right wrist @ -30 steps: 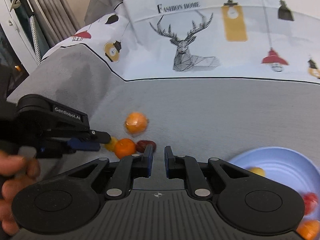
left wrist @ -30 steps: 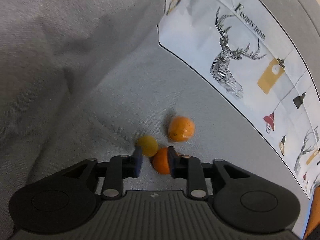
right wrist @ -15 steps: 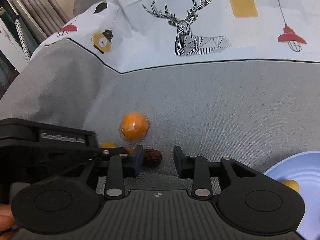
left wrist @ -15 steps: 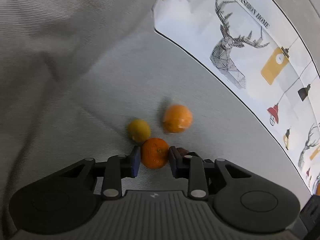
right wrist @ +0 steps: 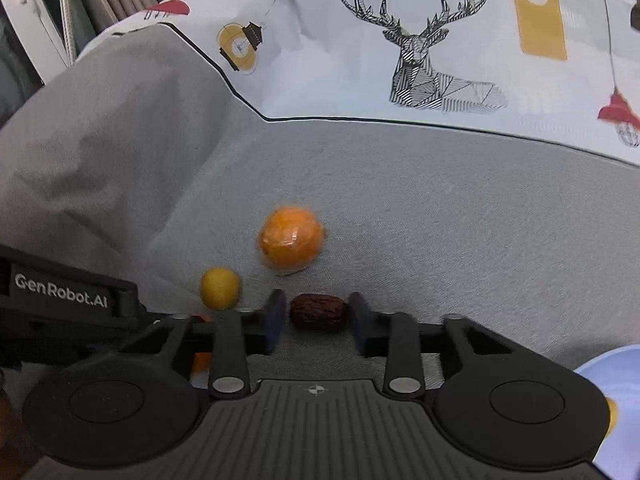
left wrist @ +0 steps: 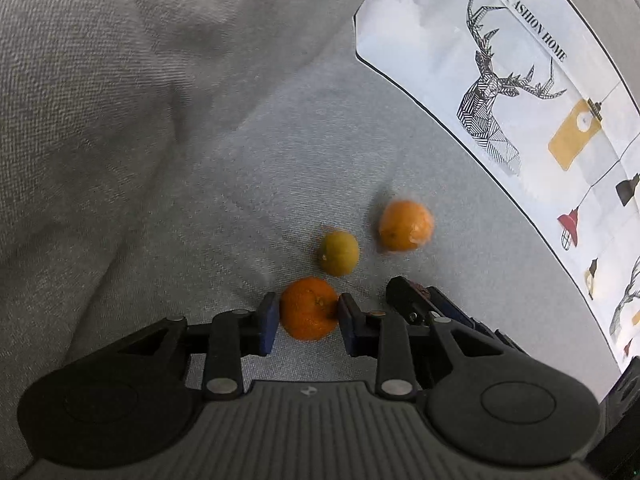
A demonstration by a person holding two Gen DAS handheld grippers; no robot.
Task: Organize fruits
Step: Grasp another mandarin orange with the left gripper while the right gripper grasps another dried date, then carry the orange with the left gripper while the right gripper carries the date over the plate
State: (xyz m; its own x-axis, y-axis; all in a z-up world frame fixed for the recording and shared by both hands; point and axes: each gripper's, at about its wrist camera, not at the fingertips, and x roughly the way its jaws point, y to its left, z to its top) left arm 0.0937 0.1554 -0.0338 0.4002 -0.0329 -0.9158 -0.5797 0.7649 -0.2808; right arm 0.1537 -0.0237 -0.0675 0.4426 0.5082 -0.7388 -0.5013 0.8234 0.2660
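Note:
A small tangerine (left wrist: 308, 308) lies on the grey cloth between the jaws of my left gripper (left wrist: 308, 322). The pads sit right at its sides and the jaws stand open. A dark red-brown date (right wrist: 318, 312) lies between the jaws of my right gripper (right wrist: 316, 320), which are closing, with thin gaps still showing at both pads. Just beyond them sit a plastic-wrapped orange (left wrist: 406, 226) (right wrist: 290, 238) and a small yellow citrus (left wrist: 339, 253) (right wrist: 220, 287). The right gripper's fingers (left wrist: 398, 294) show beside my left one. The left gripper's body (right wrist: 60, 300) fills the left of the right wrist view.
A light blue plate (right wrist: 612, 376) holding fruit shows at the lower right edge. A white cloth printed with a deer (right wrist: 420, 44) (left wrist: 500, 92) lies behind the fruit. The grey cloth (left wrist: 120, 120) rises in folds on the left.
My right gripper went from shut to open and moved forward and down over the date. The left gripper now has the tangerine squarely between its jaws. The plate slid toward the right view's edge.

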